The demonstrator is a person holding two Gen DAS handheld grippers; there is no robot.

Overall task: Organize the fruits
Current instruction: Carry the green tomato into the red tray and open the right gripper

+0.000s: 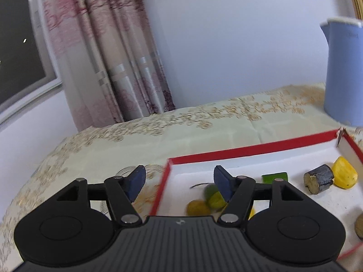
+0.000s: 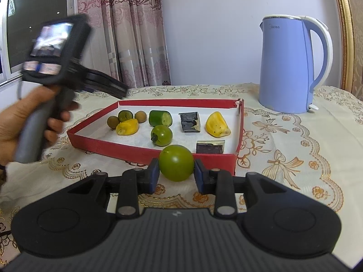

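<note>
Clothed table (image 2: 283, 149) — red box (image 2: 145, 150), kettle (image 2: 288, 68)

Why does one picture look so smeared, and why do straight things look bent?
Left wrist view: motion blur softens nearly everything, the curtain, tablecloth and red tray. Right wrist view: mostly sharp, the green tomato in the right gripper is crisp; only the left gripper in the person's hand streaks. Both views: the fisheye lens bows edges, like the kettle.
</note>
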